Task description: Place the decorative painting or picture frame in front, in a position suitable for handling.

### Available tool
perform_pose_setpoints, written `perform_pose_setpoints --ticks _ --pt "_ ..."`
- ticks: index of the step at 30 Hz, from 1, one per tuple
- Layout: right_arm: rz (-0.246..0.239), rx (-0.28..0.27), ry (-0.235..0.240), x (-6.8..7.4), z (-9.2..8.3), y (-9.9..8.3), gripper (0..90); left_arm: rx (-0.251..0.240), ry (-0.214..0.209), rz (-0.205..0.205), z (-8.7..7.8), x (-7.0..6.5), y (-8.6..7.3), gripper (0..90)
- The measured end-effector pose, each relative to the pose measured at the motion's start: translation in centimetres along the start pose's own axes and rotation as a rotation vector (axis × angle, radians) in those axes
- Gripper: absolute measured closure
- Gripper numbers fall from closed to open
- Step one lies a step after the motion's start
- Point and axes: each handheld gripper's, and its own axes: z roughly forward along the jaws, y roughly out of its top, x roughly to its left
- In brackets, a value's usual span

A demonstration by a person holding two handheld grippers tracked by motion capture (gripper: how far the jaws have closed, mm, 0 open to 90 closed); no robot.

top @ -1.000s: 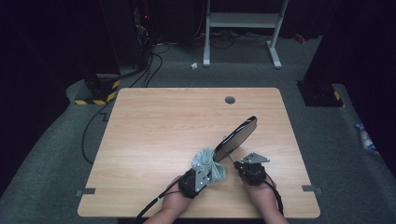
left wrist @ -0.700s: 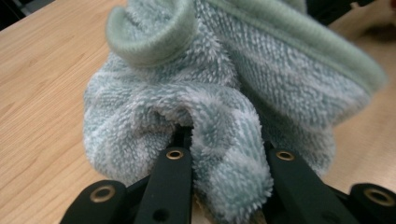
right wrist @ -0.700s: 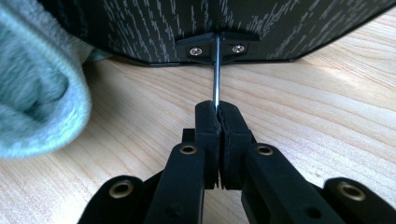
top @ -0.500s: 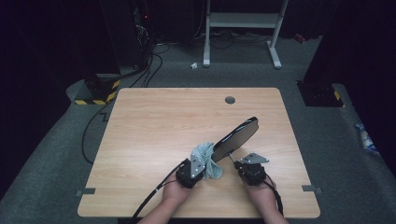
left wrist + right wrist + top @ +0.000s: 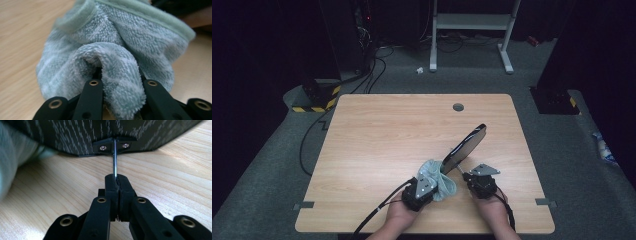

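Cloth pulled back off the mirror's near end since a second ago.
Worktop (image 5: 377, 150): mirror (image 5: 464, 148) propped tilted, right fingers (image 5: 117, 178) clamped on its thin stem; left fingers (image 5: 120, 82) pinch cloth (image 5: 437, 175), touching near end. I'd expect another wipe.

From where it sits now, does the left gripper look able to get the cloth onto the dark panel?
Probably yes. The left gripper is shut on the cloth, which already lies against the near end of the dark panel that the right gripper holds tilted up by its thin rod; nothing stands between them.
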Motion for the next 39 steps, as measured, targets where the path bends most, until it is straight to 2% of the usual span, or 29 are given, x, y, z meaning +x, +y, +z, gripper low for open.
perform_pose_setpoints --ticks 2,4,7,10,12,16,20,23,26,29,33,38,39 --pt "0.003 -0.001 0.004 0.0 0.0 0.0 88.4 0.008 0.014 0.000 0.3 0.1 0.2 77.4" --pt "-0.006 -0.001 0.002 0.0 0.0 0.0 88.3 0.018 0.028 -0.019 0.7 0.8 0.3 77.4" --pt "0.001 0.000 0.002 0.0 0.0 0.0 88.1 0.031 0.054 -0.045 1.5 2.1 0.4 77.5" --pt "-0.004 -0.001 -0.001 0.0 0.0 0.0 88.2 0.034 0.092 -0.087 2.4 4.0 0.4 77.5" --pt "-0.006 -0.001 -0.001 0.0 0.0 0.0 88.4 0.038 0.111 -0.115 2.6 5.1 0.5 77.5" --pt "-0.007 -0.002 0.002 0.0 0.0 0.0 88.3 0.036 0.150 -0.135 2.3 6.9 0.6 77.5" --pt "-0.006 -0.002 0.004 0.0 0.0 0.0 88.2 -0.005 0.180 -0.159 0.7 8.3 0.4 77.6" --pt "-0.006 -0.002 0.004 0.0 0.0 0.0 88.2 -0.048 0.202 -0.164 -1.2 9.4 0.1 77.7" --pt "-0.005 -0.002 0.004 0.0 0.0 0.0 88.2 -0.084 0.231 -0.188 -3.2 10.7 -0.4 78.1" --pt "-0.005 -0.002 0.004 0.0 0.0 0.0 88.2 -0.114 0.279 -0.190 -5.5 12.2 -1.1 78.3" --pt "-0.007 -0.002 0.004 0.0 0.0 0.0 88.1 -0.135 0.334 -0.189 -7.6 13.8 -2.0 78.4" --pt "-0.003 -0.001 0.005 0.0 0.0 0.0 88.0 -0.167 0.402 -0.221 -9.9 15.8 -3.2 78.4" --pt "0.000 0.000 0.007 0.0 0.0 0.0 88.0 -0.167 0.405 -0.231 -10.2 16.2 -3.5 78.4"
